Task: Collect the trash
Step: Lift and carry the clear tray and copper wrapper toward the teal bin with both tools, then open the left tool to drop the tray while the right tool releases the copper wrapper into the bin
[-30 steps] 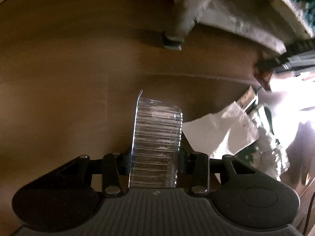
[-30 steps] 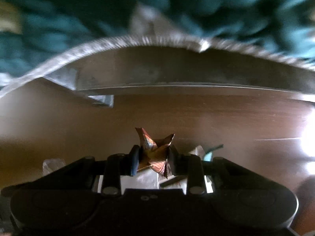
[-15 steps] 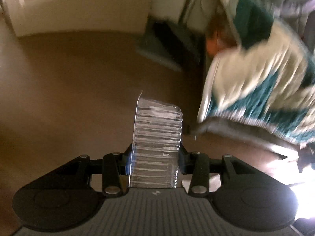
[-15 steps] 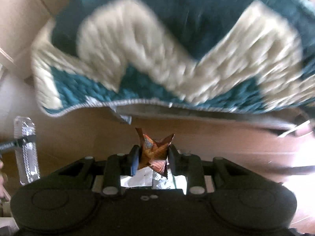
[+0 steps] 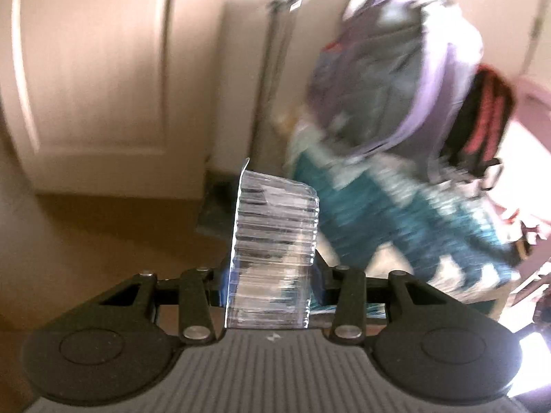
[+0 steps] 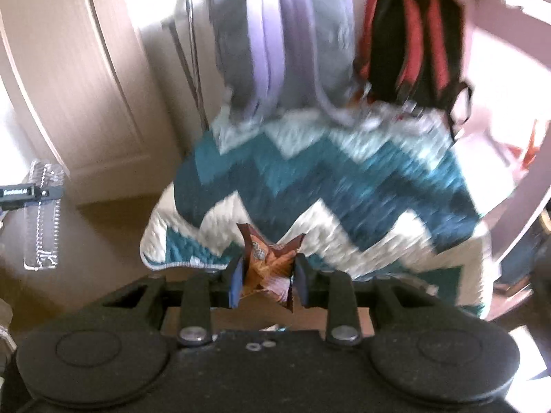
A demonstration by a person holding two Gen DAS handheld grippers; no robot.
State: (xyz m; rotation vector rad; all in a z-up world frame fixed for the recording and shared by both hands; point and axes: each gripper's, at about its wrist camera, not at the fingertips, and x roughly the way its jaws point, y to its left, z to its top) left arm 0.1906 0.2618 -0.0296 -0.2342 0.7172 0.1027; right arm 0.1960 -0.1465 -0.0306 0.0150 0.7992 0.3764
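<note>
The left gripper (image 5: 272, 275) clamps a clear ribbed plastic tray (image 5: 275, 241); the right gripper (image 6: 267, 280) pinches a crumpled brown snack wrapper (image 6: 267, 258), print unreadable. At twelve o'clock lies a teal zigzag quilt (image 6: 344, 179).

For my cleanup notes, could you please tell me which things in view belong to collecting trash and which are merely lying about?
Part of the job:
- clear ridged plastic tray, clamped in the left gripper
- crumpled snack wrapper, clamped in the right gripper

Just lying about:
- zigzag quilt
- lilac-grey backpack
- black-red backpack

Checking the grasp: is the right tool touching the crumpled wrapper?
Touching. The right wrist view shows both fingers pressed against the crumpled wrapper.
</note>
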